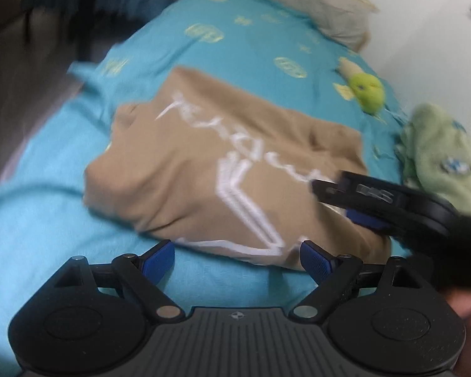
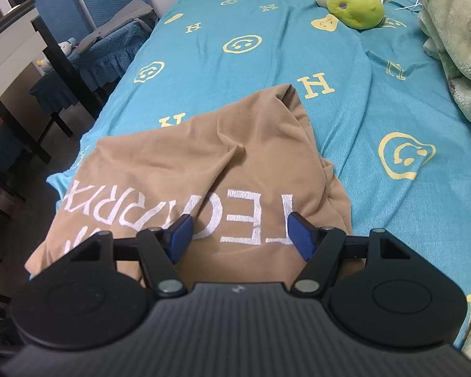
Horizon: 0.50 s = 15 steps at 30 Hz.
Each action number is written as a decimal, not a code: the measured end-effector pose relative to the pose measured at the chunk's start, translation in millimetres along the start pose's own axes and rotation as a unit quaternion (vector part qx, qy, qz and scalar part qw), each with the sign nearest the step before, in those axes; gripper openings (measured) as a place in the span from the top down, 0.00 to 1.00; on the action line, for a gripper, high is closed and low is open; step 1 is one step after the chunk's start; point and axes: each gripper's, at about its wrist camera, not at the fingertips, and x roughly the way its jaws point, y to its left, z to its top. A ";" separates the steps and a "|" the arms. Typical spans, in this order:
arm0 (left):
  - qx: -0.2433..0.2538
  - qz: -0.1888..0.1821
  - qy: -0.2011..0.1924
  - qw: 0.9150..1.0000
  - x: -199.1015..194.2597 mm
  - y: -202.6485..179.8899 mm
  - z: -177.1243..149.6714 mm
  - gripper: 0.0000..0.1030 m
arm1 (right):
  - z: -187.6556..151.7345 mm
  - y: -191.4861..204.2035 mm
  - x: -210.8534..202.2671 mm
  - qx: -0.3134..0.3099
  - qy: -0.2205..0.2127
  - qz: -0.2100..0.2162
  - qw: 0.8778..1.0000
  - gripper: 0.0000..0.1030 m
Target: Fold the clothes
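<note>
We are between folds: the tan garment (image 2: 185, 169) lies part-folded on the turquoise bed (image 2: 376, 100), left gripper (image 1: 237, 259) and right gripper (image 2: 240, 235) both spread and empty above it, so next each must close on an edge.

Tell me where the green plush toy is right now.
The green plush toy lies on the turquoise bedsheet at the top right of the right wrist view, well beyond the tan shirt and just left of the pale green blanket.

Tan shirt (image 2: 185, 163), white lettering, on turquoise sheet (image 2: 376, 119) with pale-yellow smileys, H's; beyond shirt, lime-green plush (image 2: 354, 6).
</note>
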 end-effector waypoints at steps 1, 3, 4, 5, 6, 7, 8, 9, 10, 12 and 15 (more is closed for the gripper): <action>-0.028 -0.006 0.002 1.000 4.1 9.0 2.6 0.14 | 0.0 0.1 0.2 0.000 0.000 0.000 1.000 0.32; -0.090 -0.040 -0.008 0.995 9.2 29.0 6.5 0.14 | 0.1 0.1 0.2 0.000 0.000 0.000 1.000 0.32; -0.119 -0.055 -0.015 0.991 11.0 38.1 8.3 0.14 | 0.3 -0.2 0.1 0.001 -0.001 0.000 1.000 0.32; -0.132 -0.061 -0.030 0.989 9.5 42.4 9.6 0.16 | 0.5 -1.0 0.1 0.003 0.000 0.001 1.000 0.32; -0.138 -0.066 -0.040 0.987 7.8 44.2 10.9 0.17 | 0.5 -1.7 -0.1 0.005 0.000 0.002 1.000 0.32; -0.144 -0.072 -0.050 0.986 5.8 45.6 12.0 0.19 | 0.6 -2.5 -0.3 0.007 -0.001 0.003 1.000 0.32; -0.144 -0.082 -0.061 0.984 2.7 45.3 12.5 0.19 | 0.7 -3.2 -0.6 0.009 -0.001 0.004 1.000 0.32; -0.145 -0.098 -0.075 0.982 -2.1 44.9 12.7 0.19 | 0.7 -3.9 -0.8 0.012 -0.001 0.005 1.000 0.33; -0.146 -0.114 -0.089 0.979 -7.1 44.6 13.0 0.20 | 0.7 -4.5 -1.1 0.015 -0.001 0.006 1.000 0.33; -0.157 -0.151 -0.114 0.969 -15.6 46.6 13.6 0.20 | 1.7 -7.4 -1.7 0.027 -0.001 0.008 1.000 0.34; -0.182 -0.173 -0.110 0.962 -11.3 52.6 16.3 0.20 | 2.6 -13.6 -2.6 0.053 0.000 0.019 0.998 0.34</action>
